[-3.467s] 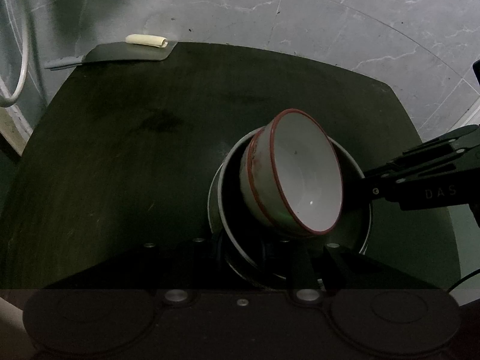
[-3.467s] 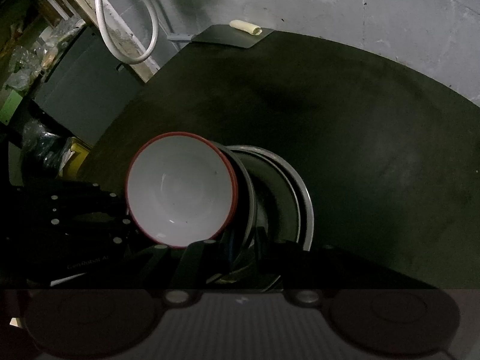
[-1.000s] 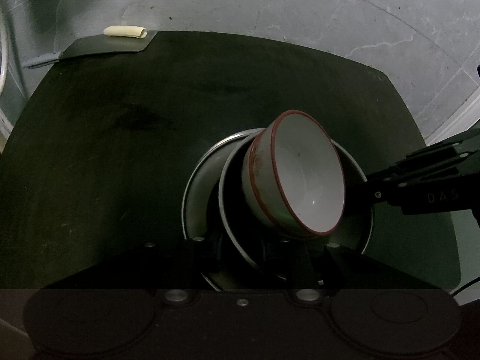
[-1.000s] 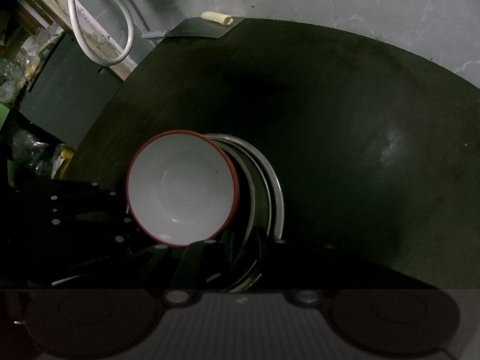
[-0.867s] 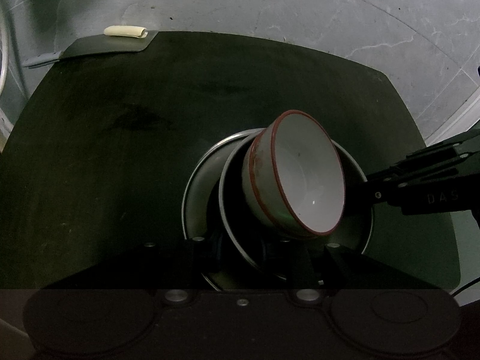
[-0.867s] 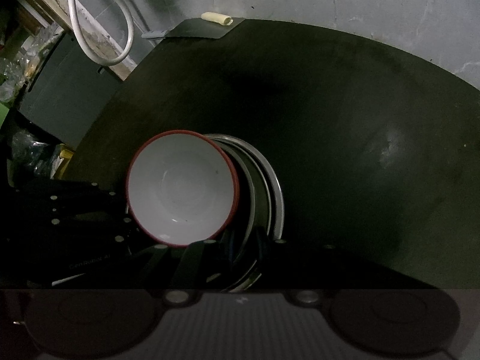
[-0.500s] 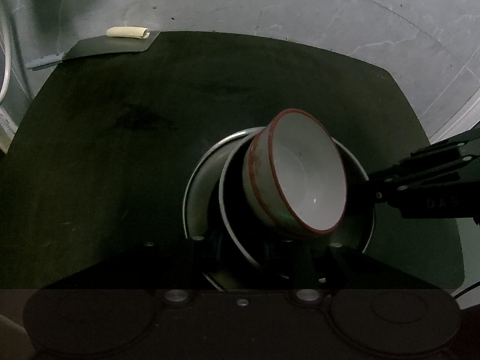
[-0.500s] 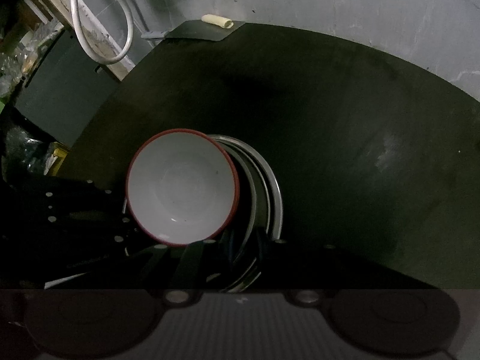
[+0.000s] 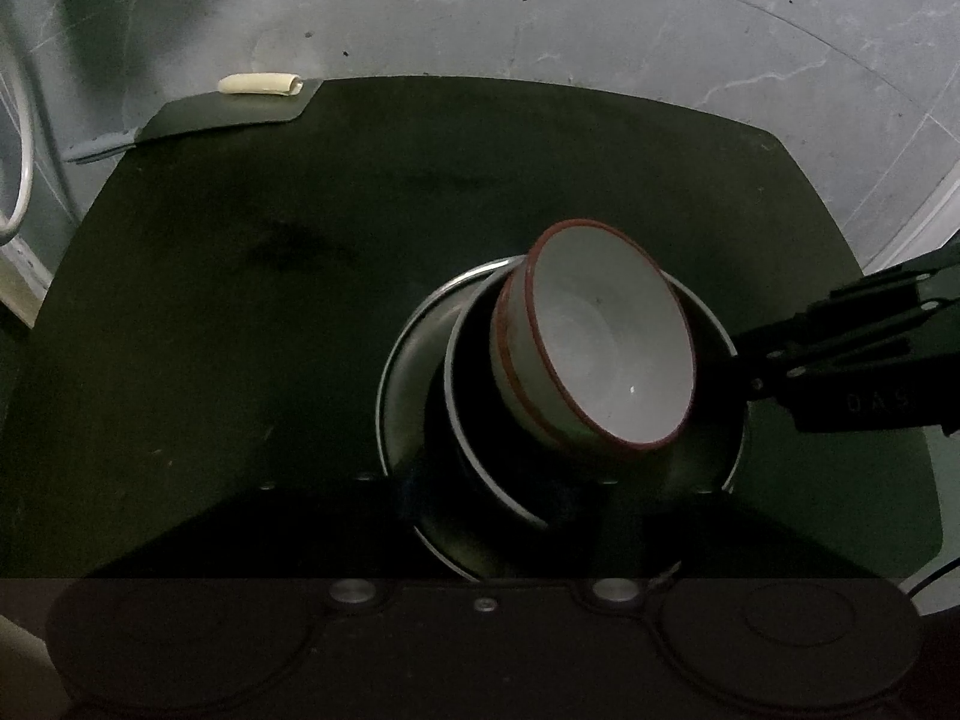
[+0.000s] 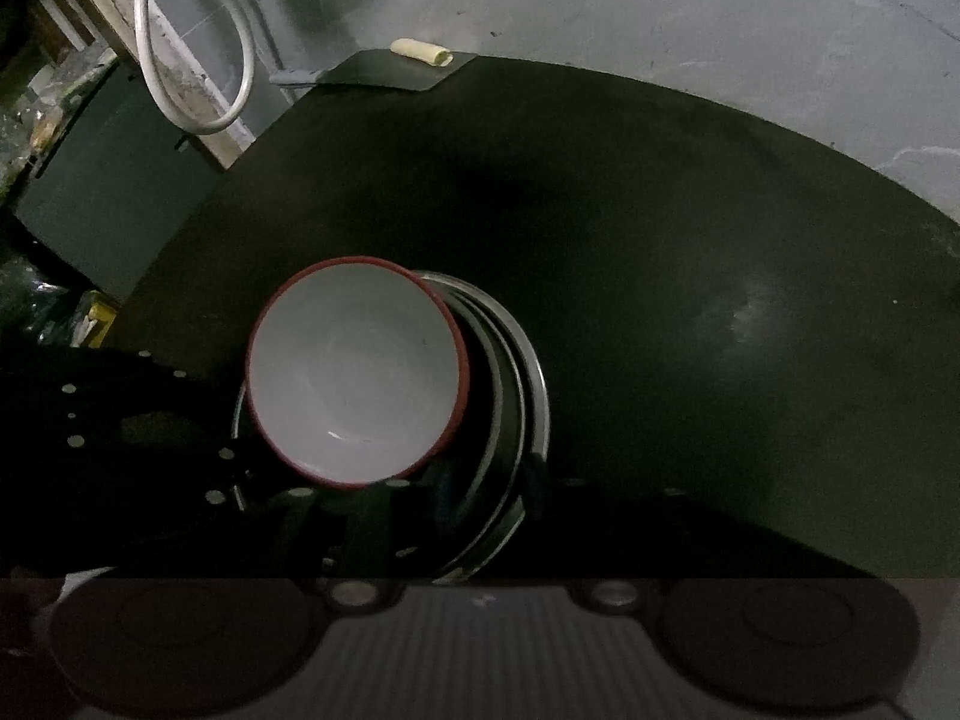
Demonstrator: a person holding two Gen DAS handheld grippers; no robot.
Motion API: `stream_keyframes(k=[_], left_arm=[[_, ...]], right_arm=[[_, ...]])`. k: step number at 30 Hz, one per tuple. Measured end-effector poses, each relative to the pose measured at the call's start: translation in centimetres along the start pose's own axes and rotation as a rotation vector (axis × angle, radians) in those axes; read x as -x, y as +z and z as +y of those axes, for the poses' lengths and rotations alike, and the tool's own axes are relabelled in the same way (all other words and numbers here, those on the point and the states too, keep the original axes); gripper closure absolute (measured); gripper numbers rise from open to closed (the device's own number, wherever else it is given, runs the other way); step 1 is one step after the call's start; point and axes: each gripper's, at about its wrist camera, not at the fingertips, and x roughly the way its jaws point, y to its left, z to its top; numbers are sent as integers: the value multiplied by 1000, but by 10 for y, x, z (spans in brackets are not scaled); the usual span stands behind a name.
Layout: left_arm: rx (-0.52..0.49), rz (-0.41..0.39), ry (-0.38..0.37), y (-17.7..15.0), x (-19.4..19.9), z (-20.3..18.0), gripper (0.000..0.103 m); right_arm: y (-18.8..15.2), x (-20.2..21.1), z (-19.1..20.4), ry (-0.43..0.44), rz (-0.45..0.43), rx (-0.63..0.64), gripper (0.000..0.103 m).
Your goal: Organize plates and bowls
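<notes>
Nesting glossy red-rimmed white bowls (image 9: 606, 354), round metal plates (image 9: 414, 360), matte dark table (image 9: 240, 330)

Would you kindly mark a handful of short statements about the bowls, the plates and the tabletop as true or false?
1. The white bowl has a red rim. True.
2. The white bowl sits alone on the bare table. False: it is nested in a second red-rimmed bowl on stacked metal plates.
3. The white bowl is empty. True.
4. The cream roll lies inside the bowl. False: it lies at the far corner of the dark table, on a flat sheet.
5. The plates are spread across the table. False: they are stacked in one pile.
</notes>
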Motion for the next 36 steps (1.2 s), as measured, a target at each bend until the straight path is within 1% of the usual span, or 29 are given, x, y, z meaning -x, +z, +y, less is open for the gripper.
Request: stream_keyframes(k=[1, 4, 6, 7, 9, 10, 19, 23, 25, 31, 34, 36], left_arm=[[-1, -1, 0, -1, 1, 0, 54], [-2, -2, -12, -1, 1, 0, 46], [0, -5, -26, -2, 2, 1, 40], [-3, -8, -30, -2, 2, 0, 38], [-11, -17, -26, -2, 4, -1, 28], [-13, -22, -17, -2, 4, -1, 26], [25, -57, 15, -7, 16, 4, 20], [44, -71, 30, -9, 20, 4, 17], [52, -75, 42, -11, 23, 1, 15], [73, -90, 61, -14, 28, -5, 7], [98, -99, 69, -16, 32, -9, 2], [105, -108, 72, -18, 34, -10, 1]], right_arm=[[0, 0, 1, -5, -3, 4, 74], [-2, 1, 2, -19, -12, 10, 69], [-4, 2, 3, -20, -14, 11, 62], [-5, 1, 4, -20, -15, 10, 61], [-7, 1, 5, -23, -16, 12, 58], [-7, 0, 6, -26, -19, 12, 57], [-12, 2, 7, -29, -35, 21, 46], [-12, 6, 6, -16, -50, 41, 38], [-12, 9, 5, -12, -59, 57, 37], [-11, 17, 1, 6, -82, 74, 31], [-13, 19, -2, 17, -84, 83, 22], [-14, 22, -5, 28, -92, 83, 17]])
